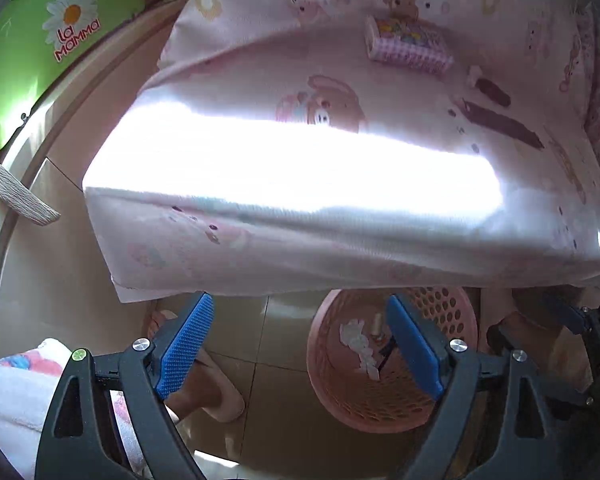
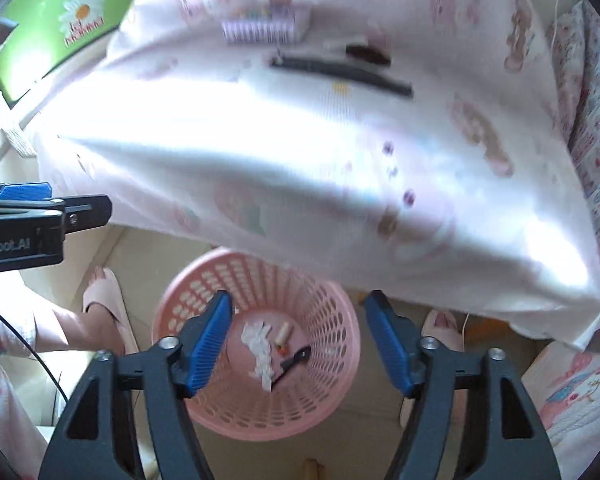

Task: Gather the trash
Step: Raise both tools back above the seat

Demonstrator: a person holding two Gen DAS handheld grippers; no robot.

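A pink perforated basket (image 1: 380,406) (image 2: 332,312) stands on the floor below the bed's edge. It holds a crumpled white tissue (image 2: 258,346), a small beige tube (image 2: 283,334) and a black item (image 2: 296,358). On the pink bear-print sheet (image 1: 260,60) lie a checked pink packet (image 1: 408,42) (image 2: 264,26), a dark brown wrapper (image 1: 494,90) (image 2: 366,54) and a long dark strip (image 1: 500,124) (image 2: 340,72). My left gripper (image 1: 298,304) hangs open and empty above the floor, left of the basket. My right gripper (image 2: 298,298) is open and empty right above the basket.
A green box with a daisy logo (image 1: 60,40) stands at the back left beside the bed. A person's feet in pink slippers (image 1: 216,396) (image 2: 106,300) rest on the tiled floor on both sides of the basket. A patterned cushion (image 2: 596,120) lies at the bed's right.
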